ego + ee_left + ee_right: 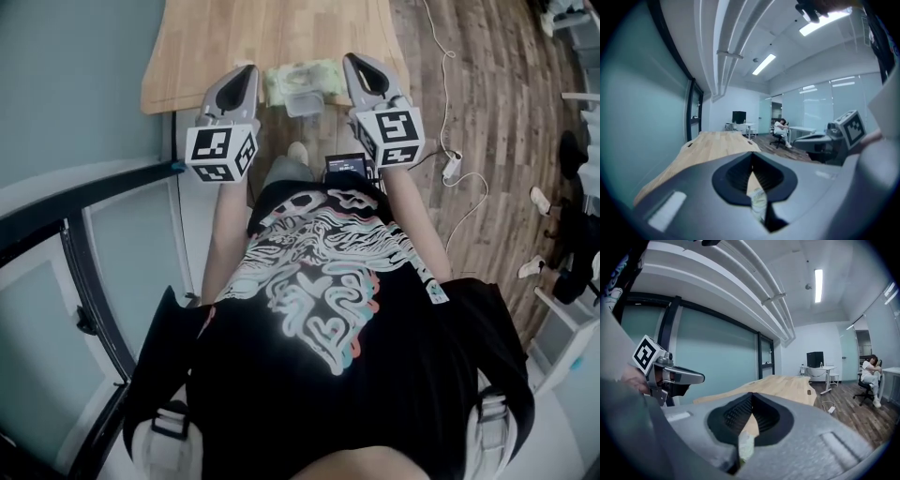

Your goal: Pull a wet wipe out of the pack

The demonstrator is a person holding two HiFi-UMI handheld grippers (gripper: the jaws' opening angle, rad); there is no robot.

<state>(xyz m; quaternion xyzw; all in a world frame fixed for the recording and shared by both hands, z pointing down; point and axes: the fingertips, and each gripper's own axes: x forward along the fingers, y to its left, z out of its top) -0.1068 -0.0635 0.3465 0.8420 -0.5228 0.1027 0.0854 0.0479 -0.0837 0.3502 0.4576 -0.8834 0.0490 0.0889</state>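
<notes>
While both forearms reach up-frame, the left hand-held gripper [247,75] and right hand-held gripper [355,62], jaws closed, flank the wipe pack [302,81].

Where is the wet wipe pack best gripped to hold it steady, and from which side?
Probably its left short end, pinched from above by the left gripper, once the shut jaws open. The wet wipe pack lies flat, long side across; what looks like its open lid is at the near middle, so leave that free.
</notes>
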